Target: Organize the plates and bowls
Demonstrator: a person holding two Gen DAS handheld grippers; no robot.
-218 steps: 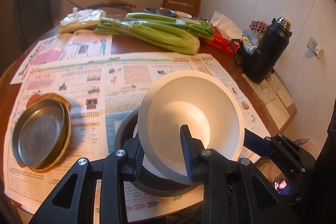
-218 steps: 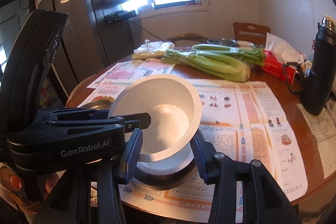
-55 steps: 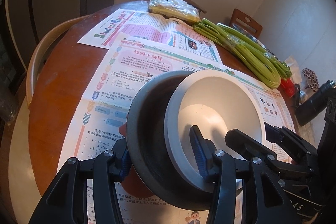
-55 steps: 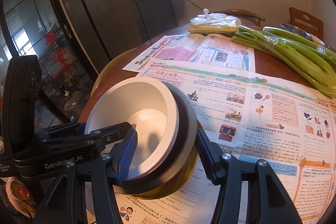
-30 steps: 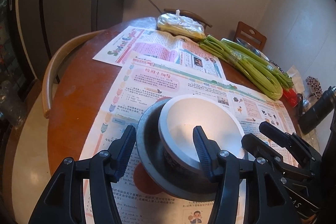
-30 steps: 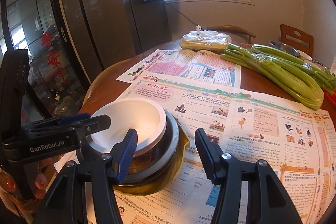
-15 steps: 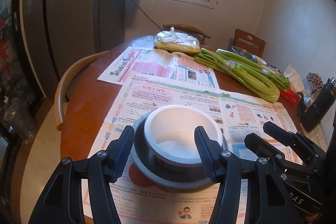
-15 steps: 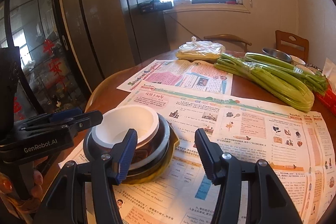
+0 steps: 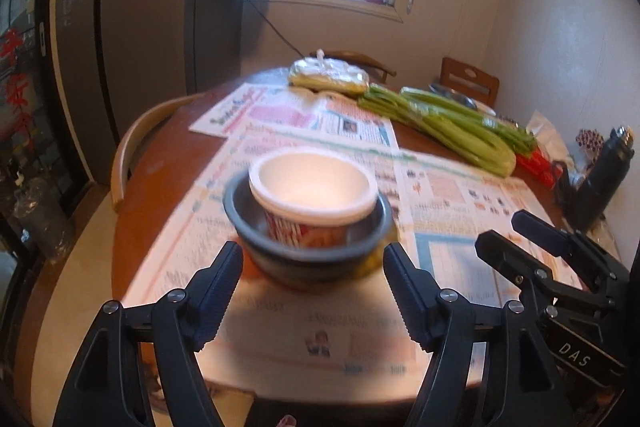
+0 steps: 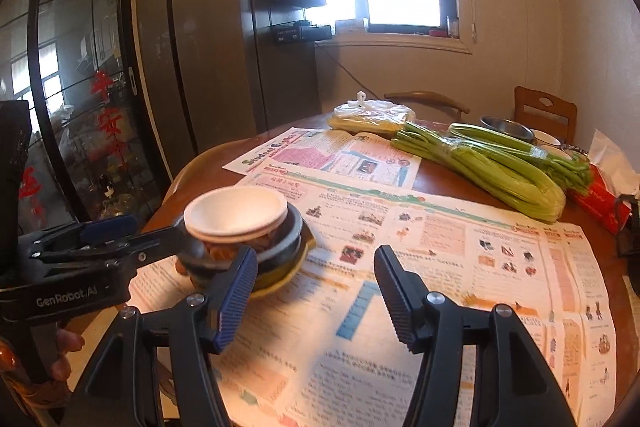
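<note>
A white bowl (image 9: 312,183) with a red printed outside sits in a grey bowl (image 9: 244,215), which rests on a yellow-rimmed plate (image 10: 298,265) on the newspapers. The stack also shows in the right wrist view, with the white bowl (image 10: 236,211) on top. My left gripper (image 9: 313,259) is just short of the stack; its jaws are opening with nothing between them. My right gripper (image 10: 316,259) is to the right of the stack, over the newspaper, its jaws also opening and empty. Each view shows the other gripper beside the stack: the left gripper (image 10: 160,233) and the right gripper (image 9: 514,233).
Newspapers (image 10: 460,247) cover the round wooden table (image 9: 160,171). Celery bundles (image 10: 500,167), a bagged yellow packet (image 10: 372,119), a metal bowl (image 10: 506,127) and a red tissue pack (image 10: 604,203) lie at the back. A black flask (image 9: 604,179) stands at the right. Chairs ring the table.
Both grippers have let go of the stacked bowls and drawn back towards me. The stack rests on the yellow-rimmed plate. The left jaws stand visibly wider than before.
</note>
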